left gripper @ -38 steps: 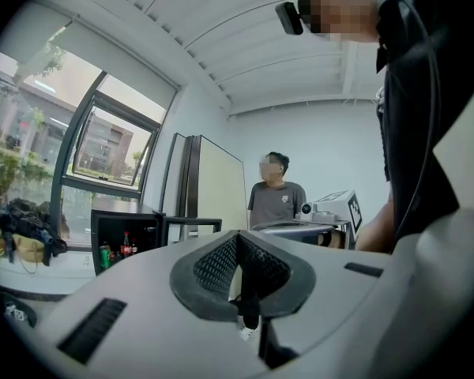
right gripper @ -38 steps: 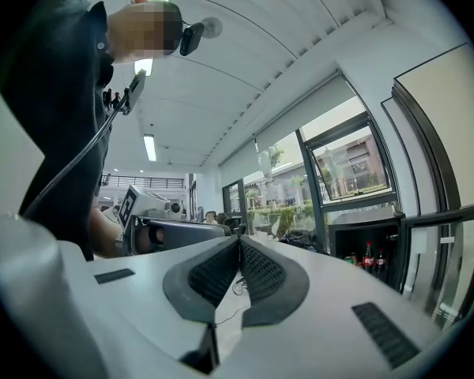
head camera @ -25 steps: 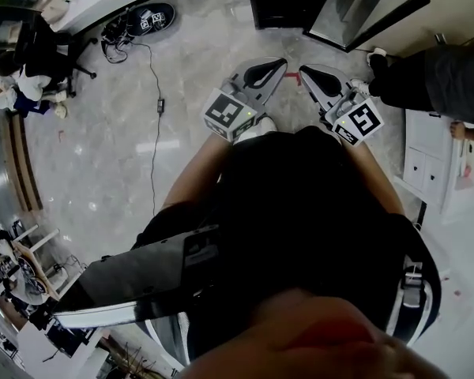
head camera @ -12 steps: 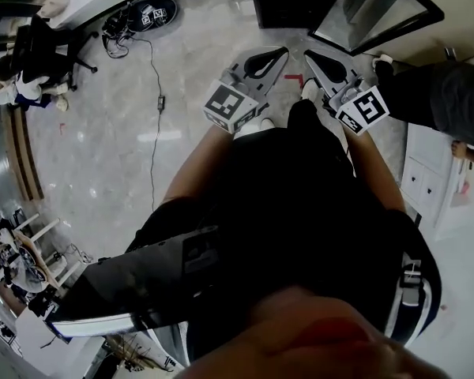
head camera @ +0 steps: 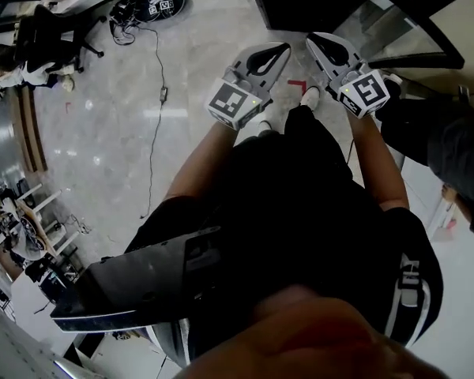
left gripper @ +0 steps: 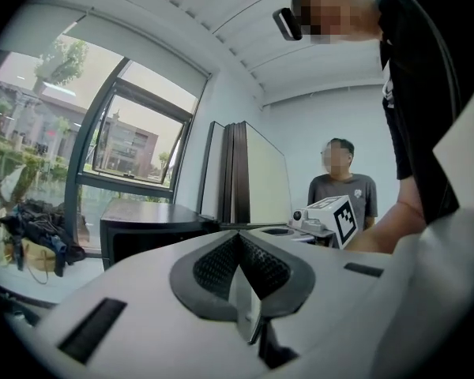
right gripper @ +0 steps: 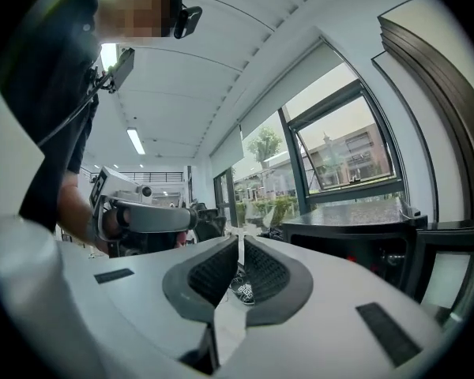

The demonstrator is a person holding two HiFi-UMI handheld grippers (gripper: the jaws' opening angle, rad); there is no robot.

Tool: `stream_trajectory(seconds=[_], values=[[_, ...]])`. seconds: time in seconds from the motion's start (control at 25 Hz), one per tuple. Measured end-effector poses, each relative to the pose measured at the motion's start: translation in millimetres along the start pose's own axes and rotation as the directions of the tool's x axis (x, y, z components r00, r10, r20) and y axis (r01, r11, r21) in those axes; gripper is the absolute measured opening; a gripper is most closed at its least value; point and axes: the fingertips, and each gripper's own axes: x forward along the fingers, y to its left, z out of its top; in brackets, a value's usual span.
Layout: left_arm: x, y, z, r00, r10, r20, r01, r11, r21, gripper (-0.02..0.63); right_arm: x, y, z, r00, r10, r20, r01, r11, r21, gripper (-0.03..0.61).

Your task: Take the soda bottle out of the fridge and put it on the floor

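Low black fridge (head camera: 294, 2), standing on floor; glass door (head camera: 391, 26) swung open

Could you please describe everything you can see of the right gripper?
The right gripper has a pale grey plastic shell, black ribbed pads and a cube with square markers at its rear. Its jaws are shut, holding nothing. It is held level above the floor, beside the left gripper, facing the dark fridge.
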Motion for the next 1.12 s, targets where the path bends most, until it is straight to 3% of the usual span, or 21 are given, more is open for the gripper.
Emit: stream_trajectory(seconds=[0.16, 0.4, 0.8, 1.12], values=[[39.0, 30.9, -11.0, 0.998, 0.065, -0.024, -0.066, 0.998, -0.012, 0.000, 20.2, -60.0, -14.9, 0.999, -0.017, -0.038, 0.016, 1.000, -0.025, 0.014], [82.0, 81.3, -27.2, 0.988, 0.153, -0.015, -0.153, 0.988, -0.005, 0.000, 56.1, -126.0, -45.0, 0.995, -0.086, -0.049, 0.087, 0.996, 0.018, 0.017], [143.6, 192.0, -115.2, 0.984, 0.177, 0.001, -0.177, 0.984, -0.008, 0.000, 132.5, -227.2, -125.1, 0.973, -0.229, -0.026, 0.231, 0.968, 0.099, 0.172], [174.0, 236.3, -172.9, 0.980, 0.196, 0.024, -0.195, 0.980, -0.046, 0.000, 162.9, -289.2, -175.0, 0.934, -0.357, -0.013, 0.357, 0.933, 0.039, 0.299]])
